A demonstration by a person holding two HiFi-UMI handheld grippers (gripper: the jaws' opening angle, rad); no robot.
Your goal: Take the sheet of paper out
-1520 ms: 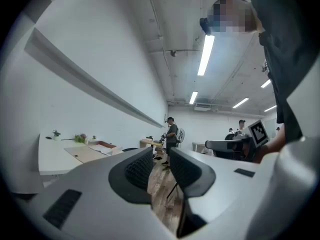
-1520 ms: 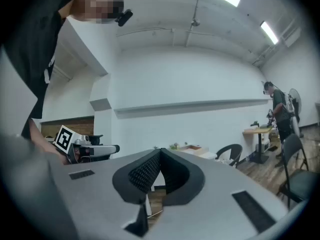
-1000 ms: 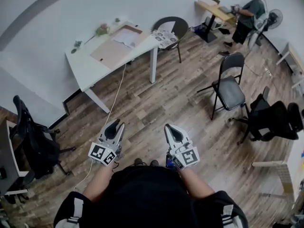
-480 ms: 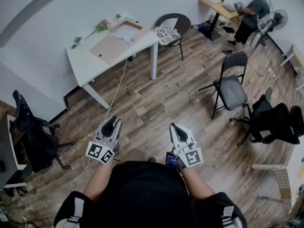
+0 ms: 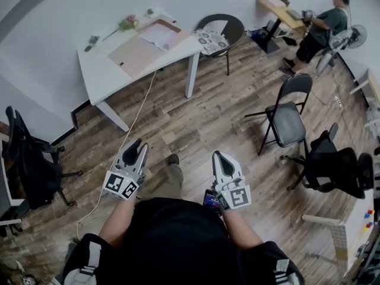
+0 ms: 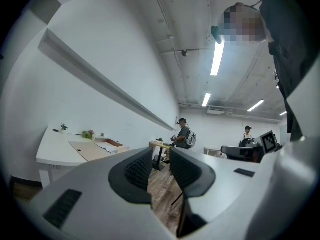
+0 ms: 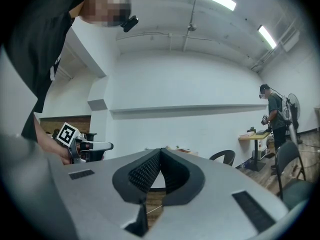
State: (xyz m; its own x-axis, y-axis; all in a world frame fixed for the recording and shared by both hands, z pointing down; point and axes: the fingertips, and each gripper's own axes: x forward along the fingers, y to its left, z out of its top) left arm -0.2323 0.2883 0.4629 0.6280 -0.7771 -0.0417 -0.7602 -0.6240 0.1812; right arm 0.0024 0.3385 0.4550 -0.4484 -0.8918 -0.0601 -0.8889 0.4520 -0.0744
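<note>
Two jaws apart on left hand-held gripper, right hand-held gripper closed, above wood floor.

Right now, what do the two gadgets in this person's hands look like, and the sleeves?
The left gripper and right gripper are pale grey, each tapering to two jaws with black ribbed pads. Each carries a black-and-white marker cube. The sleeves are black with white stripes.

Sheet of paper on table, chair just right of it
</note>
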